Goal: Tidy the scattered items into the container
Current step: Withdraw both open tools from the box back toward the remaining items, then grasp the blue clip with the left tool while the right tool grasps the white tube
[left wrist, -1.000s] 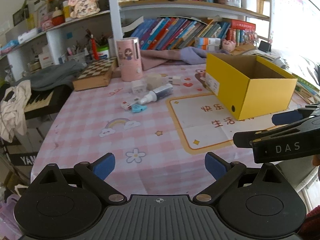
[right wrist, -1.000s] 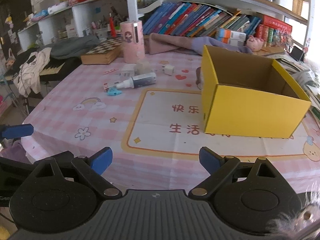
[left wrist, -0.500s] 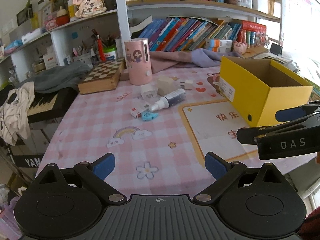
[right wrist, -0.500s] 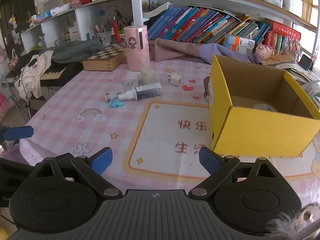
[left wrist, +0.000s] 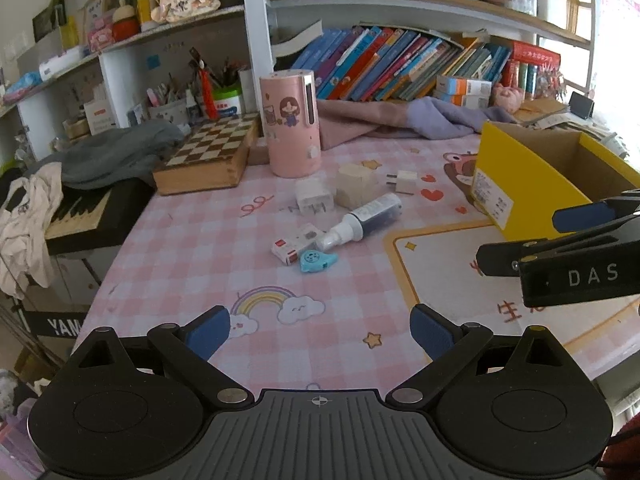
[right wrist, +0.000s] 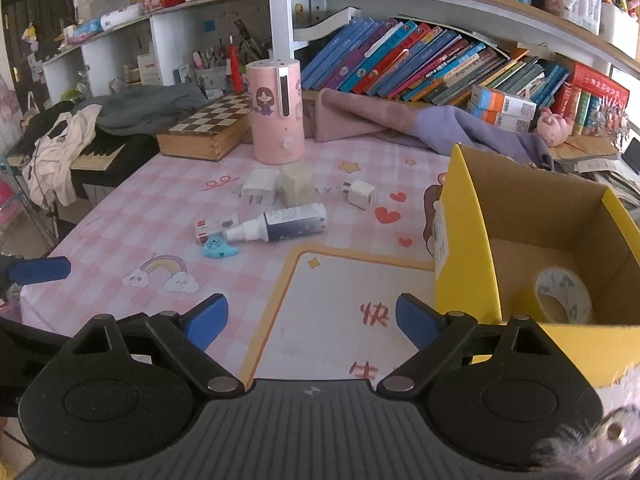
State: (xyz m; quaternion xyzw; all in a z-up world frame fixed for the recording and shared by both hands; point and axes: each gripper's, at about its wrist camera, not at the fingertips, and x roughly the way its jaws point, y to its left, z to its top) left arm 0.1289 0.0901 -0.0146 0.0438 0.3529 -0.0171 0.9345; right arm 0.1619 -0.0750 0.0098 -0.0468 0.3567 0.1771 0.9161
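While both hand-held grippers gape empty, right [right wrist: 311, 317] closing, spray bottle [right wrist: 286, 223] well ahead.

Open tablecloth [left wrist: 192, 248] is being left passable before the item cluster, while the right is being blocked by the yellow box [right wrist: 464, 240].

I see a pink checked tabletop [right wrist: 132, 216]. On it lie a spray bottle [right wrist: 280, 226], a blue tape dispenser [right wrist: 218, 249], three white chargers [right wrist: 259, 190], a pink humidifier [right wrist: 276, 114], a chessboard box [right wrist: 208, 130] and a yellow box [right wrist: 464, 240].
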